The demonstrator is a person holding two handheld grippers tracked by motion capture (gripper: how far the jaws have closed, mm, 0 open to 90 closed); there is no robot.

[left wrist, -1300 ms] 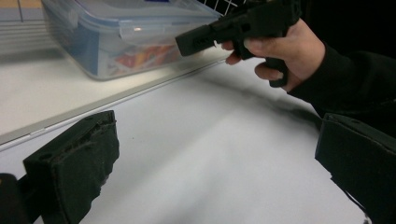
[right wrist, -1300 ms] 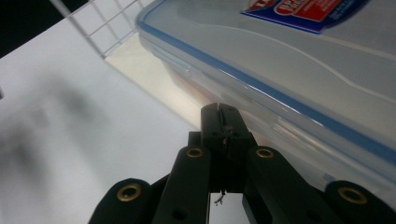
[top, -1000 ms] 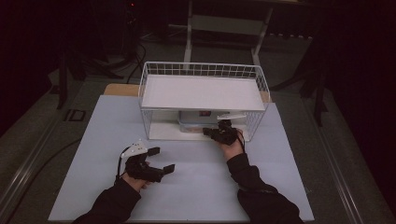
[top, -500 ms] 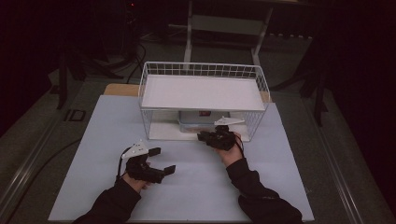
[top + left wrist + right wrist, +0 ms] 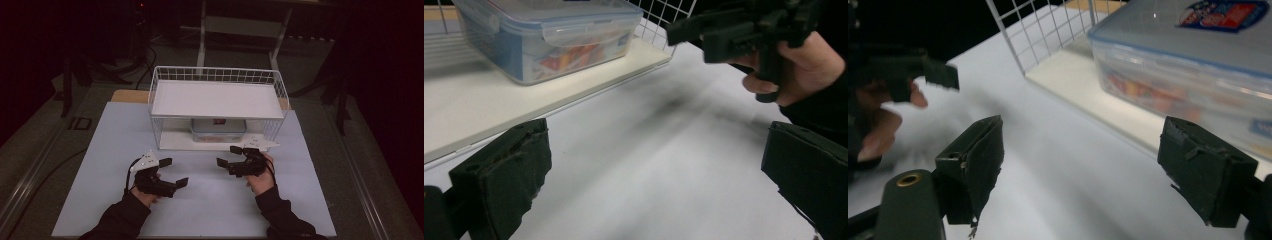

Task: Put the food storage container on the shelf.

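A clear plastic container (image 5: pixel 218 129) with a blue lid stands on the lower shelf of a white wire rack (image 5: pixel 217 99); coloured contents show through its wall (image 5: pixel 549 37) (image 5: pixel 1193 70). My right gripper (image 5: pixel 228 155) hovers open just in front of the rack, pointing left, and its jaws hold nothing (image 5: pixel 1088 167). My left gripper (image 5: pixel 174 172) is open over the white table, to the front left of the rack, and its jaws are also bare (image 5: pixel 654 175). The right gripper (image 5: pixel 734 30) appears in the left gripper view, with a hand around it.
The rack's top board (image 5: pixel 217 97) roofs the lower shelf, and wire mesh walls close its sides. The white tabletop (image 5: pixel 210 205) spreads between and in front of the grippers. Dark floor, cables and a metal stand (image 5: pixel 240 30) lie beyond the table.
My right gripper has drawn back from the rack's opening toward the near side and turned to point left. The left gripper has barely moved.
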